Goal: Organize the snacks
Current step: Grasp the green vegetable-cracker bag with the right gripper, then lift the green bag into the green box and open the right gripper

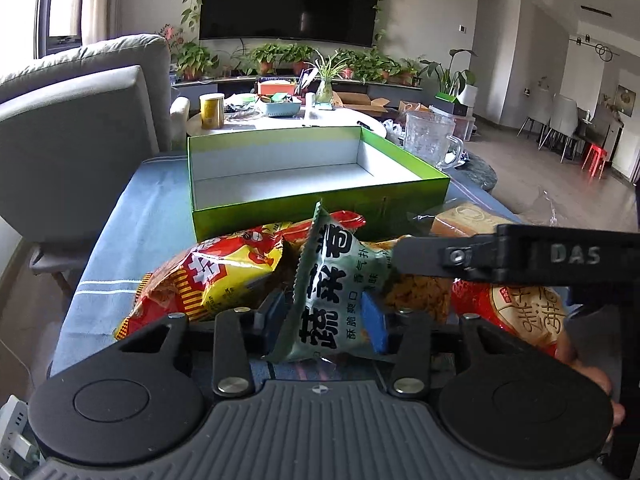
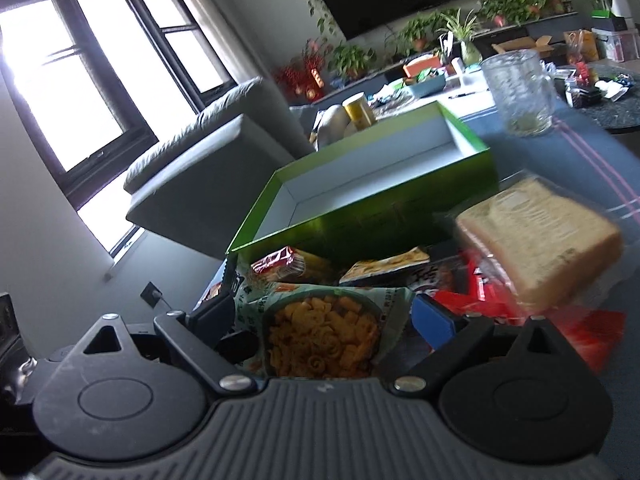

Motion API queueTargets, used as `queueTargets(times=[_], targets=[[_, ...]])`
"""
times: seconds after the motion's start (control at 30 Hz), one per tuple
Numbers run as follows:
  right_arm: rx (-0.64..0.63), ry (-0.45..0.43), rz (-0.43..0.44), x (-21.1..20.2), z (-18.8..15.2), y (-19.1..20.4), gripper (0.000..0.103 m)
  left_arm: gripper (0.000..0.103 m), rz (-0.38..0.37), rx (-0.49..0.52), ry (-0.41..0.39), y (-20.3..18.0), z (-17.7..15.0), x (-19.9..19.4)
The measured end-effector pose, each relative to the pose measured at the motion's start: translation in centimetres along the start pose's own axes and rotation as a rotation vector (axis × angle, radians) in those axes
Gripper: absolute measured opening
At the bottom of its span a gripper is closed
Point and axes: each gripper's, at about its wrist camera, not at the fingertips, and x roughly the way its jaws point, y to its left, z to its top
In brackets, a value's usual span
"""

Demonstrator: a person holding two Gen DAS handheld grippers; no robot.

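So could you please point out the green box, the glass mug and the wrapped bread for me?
green box (image 1: 320,210), left wrist view, front wall.
glass mug (image 2: 516,88), right wrist view, body.
wrapped bread (image 2: 540,236), right wrist view, top face.

The box (image 1: 316,204) is bright green outside and white inside. A pale green packet (image 1: 332,280) bears dark green characters, beside a red-and-yellow packet (image 1: 212,276). The cloth (image 1: 132,232) is blue with white stripes. The blurred slab (image 2: 536,236) looks tan, perhaps bread.
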Motion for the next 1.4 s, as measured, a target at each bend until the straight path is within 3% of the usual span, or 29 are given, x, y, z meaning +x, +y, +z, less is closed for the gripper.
queueTargets(times=[0.13,0.27,0.37,0.53,0.6,0.63,1.0,1.2,1.4], targets=[[-0.027,0.027,-0.031,0.4,-0.2,1.0,0.066,0.045,0.005,0.023,-0.012,-0.3,-0.1,0.0],[-0.027,0.057,-0.061,1.1,0.0,1.6,0.066,0.059,0.028,0.033,-0.008,-0.1,-0.4,0.1],[-0.049,0.089,-0.086,2.4,0.0,2.1,0.066,0.06,0.01,0.006,-0.011,0.3,-0.5,0.1],[-0.023,0.095,-0.092,3.2,-0.3,1.7,0.066,0.058,-0.004,-0.007,-0.017,0.4,-0.6,0.2],[-0.026,0.096,-0.072,3.0,-0.1,1.6,0.066,0.044,-0.032,-0.006,-0.009,0.2,-0.6,0.2],[-0.029,0.094,-0.062,2.8,-0.1,1.5,0.066,0.043,-0.046,-0.002,-0.006,0.0,-0.6,0.1],[-0.012,-0.008,0.014,-0.5,0.3,2.2,0.065,0.042,-0.03,0.066,-0.075,-1.7,0.5,-2.5],[-0.077,-0.093,0.025,-1.6,2.2,3.6,0.065,0.042,-0.031,0.061,-0.144,-1.6,2.8,-3.4],[-0.124,-0.147,0.033,-0.5,5.4,3.8,0.065,0.042,-0.012,0.064,-0.2,-1.0,6.0,-1.9]])
